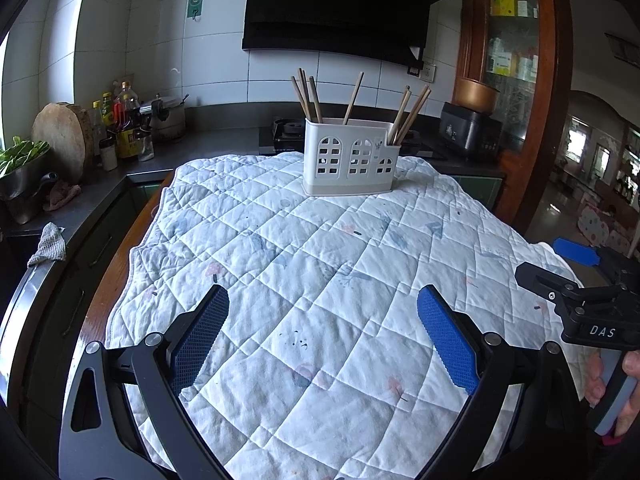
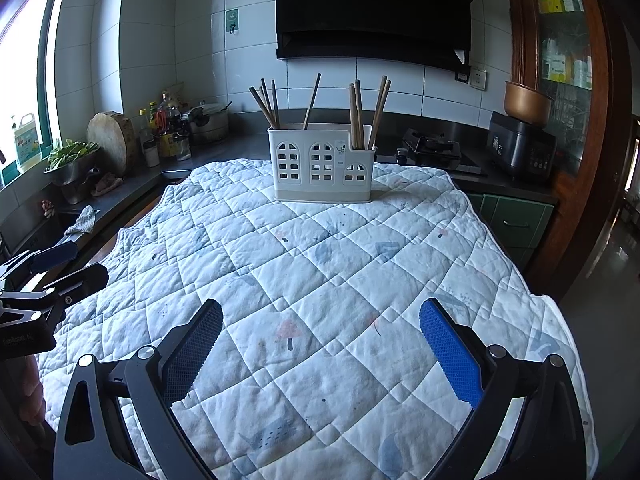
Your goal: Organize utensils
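The left hand-held gripper point(image 1: 322, 334) hung low over a white quilted cloth point(image 1: 304, 280) spread across the table point(image 1: 116, 276), its blue-padded fingers point(image 1: 448, 344) set wide apart with nothing between them. At the far end of the cloth stood a white utensil holder point(image 1: 350, 158) with arched window cut-outs. Wooden chopsticks point(image 1: 308, 98) leaned in it in three groups: a bunch at its left end, a single stick near the middle, and several in the lower right compartment. At the right edge the right hand-held gripper point(image 1: 568, 266) showed from the side, its fingers apart, with a person's hand point(image 1: 616, 388) on its grey handle. Behind lay a dark counter point(image 1: 216, 140) with bottles point(image 1: 124, 120) and a round chopping board point(image 1: 64, 136).
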A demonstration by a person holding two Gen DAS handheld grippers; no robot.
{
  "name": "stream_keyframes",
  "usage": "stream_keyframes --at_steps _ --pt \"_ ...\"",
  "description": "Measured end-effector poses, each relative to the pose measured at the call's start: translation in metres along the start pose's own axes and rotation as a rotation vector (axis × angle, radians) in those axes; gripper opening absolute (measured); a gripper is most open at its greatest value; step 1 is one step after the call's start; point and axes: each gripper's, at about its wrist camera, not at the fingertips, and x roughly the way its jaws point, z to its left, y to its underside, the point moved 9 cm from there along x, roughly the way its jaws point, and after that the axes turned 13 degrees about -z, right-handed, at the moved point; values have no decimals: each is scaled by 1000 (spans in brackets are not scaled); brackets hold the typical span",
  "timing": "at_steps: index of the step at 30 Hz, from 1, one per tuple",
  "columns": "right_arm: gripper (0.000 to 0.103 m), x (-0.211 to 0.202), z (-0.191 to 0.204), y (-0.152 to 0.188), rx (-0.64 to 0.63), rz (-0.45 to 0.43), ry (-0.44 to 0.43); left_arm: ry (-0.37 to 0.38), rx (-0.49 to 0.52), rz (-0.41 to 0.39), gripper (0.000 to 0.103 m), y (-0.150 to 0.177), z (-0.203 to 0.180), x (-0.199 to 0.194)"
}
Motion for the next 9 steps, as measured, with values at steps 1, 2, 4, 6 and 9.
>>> stream_keyframes --at_steps 1,2,4,6,9 --pt "96 0 0 0 1 0 0 3 -3 3 94 0 0 0" --pt "96 0 0 1 2 1 -1 9 -8 7 94 1 0 0" --pt "96 0 0 0 -2 1 2 13 -12 13 94 1 0 3" --pt "96 0 0 1 -3 2 1 18 -12 15 94 1 0 4" --pt "96 0 0 0 -3 0 2 25 -18 17 94 1 -1 4"
